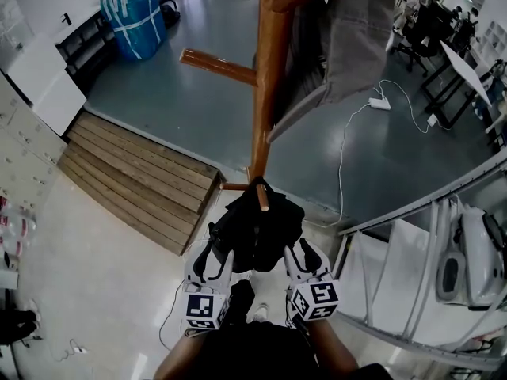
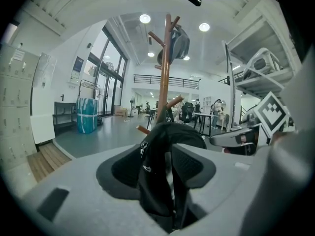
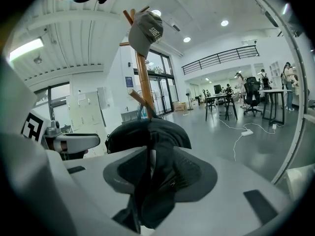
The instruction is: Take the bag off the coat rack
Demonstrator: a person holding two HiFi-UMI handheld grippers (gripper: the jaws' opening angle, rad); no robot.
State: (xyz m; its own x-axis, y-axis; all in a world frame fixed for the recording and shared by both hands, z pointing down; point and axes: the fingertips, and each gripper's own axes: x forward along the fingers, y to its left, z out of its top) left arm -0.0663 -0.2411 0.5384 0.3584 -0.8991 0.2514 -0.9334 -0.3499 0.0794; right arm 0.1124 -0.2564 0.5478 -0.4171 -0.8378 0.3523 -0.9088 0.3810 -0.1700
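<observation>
A black bag [image 1: 257, 229] hangs from a low peg [image 1: 261, 199] of the wooden coat rack [image 1: 269, 93]. My left gripper [image 1: 214, 248] is at the bag's left side and my right gripper [image 1: 299, 252] at its right. In the left gripper view the jaws [image 2: 165, 173] stand apart, with a fold of the bag [image 2: 155, 181] hanging loosely between the pads. The right gripper [image 3: 155, 176] shows the same: the pads stand apart and black fabric [image 3: 147, 132] drapes between them. Both views show the rack pole [image 2: 165, 82] [image 3: 142, 82] rising behind the bag.
A grey cap [image 3: 145, 31] [image 1: 352, 46] hangs on an upper peg. Wooden steps [image 1: 135, 180] lie to the left, with a blue wrapped bundle [image 1: 135, 18] beyond. A metal shelf [image 1: 412, 212] stands at the right, and a power strip [image 1: 380, 103] with its cable lies on the floor.
</observation>
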